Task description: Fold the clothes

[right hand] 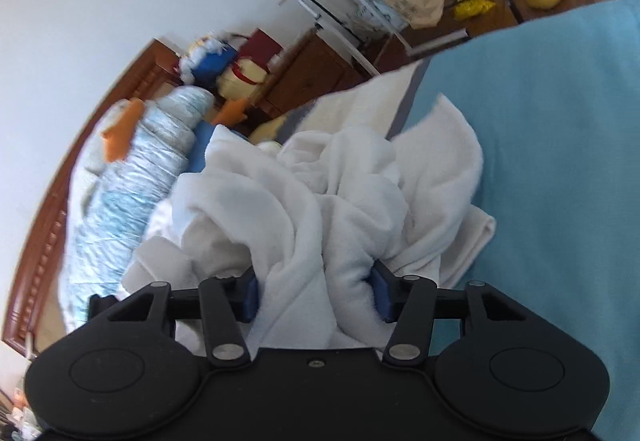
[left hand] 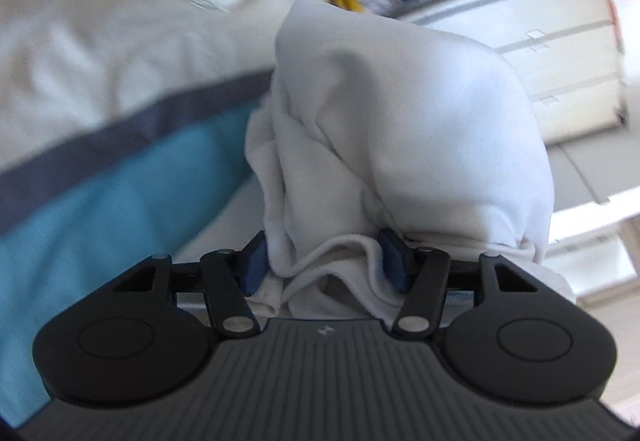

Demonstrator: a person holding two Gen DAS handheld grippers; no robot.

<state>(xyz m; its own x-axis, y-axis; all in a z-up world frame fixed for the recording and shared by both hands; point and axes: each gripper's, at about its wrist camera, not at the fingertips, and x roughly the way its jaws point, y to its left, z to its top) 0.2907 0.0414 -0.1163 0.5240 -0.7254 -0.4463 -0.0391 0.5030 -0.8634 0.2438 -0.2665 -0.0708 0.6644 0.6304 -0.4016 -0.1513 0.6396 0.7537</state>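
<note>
1. The left gripper (left hand: 326, 261) is clamped on a bunched fold of a soft white fleece garment (left hand: 400, 129); both blue pads (left hand: 394, 259) press into the cloth from either side.
2. From that grip the white fleece garment bulges upward and forward in a rounded, creased mass, lifted clear of the bed.
3. Beneath and to the left of it in the left wrist view lies the teal bed sheet (left hand: 92, 193), bordered by a dark grey band (left hand: 132, 137) and then a cream quilt (left hand: 100, 53).
4. The right gripper (right hand: 316, 293) is likewise clamped on a thick gather of the same white fleece garment (right hand: 320, 193), pads sunk into the pile.
5. In the right wrist view the garment lies crumpled on the bed, its far edge spread over the teal bed sheet (right hand: 560, 161) near the sheet's grey border.
6. A pale blue quilted bundle with orange patches (right hand: 160, 145) lies just beside the garment along the brown wooden headboard (right hand: 48, 233).
</note>
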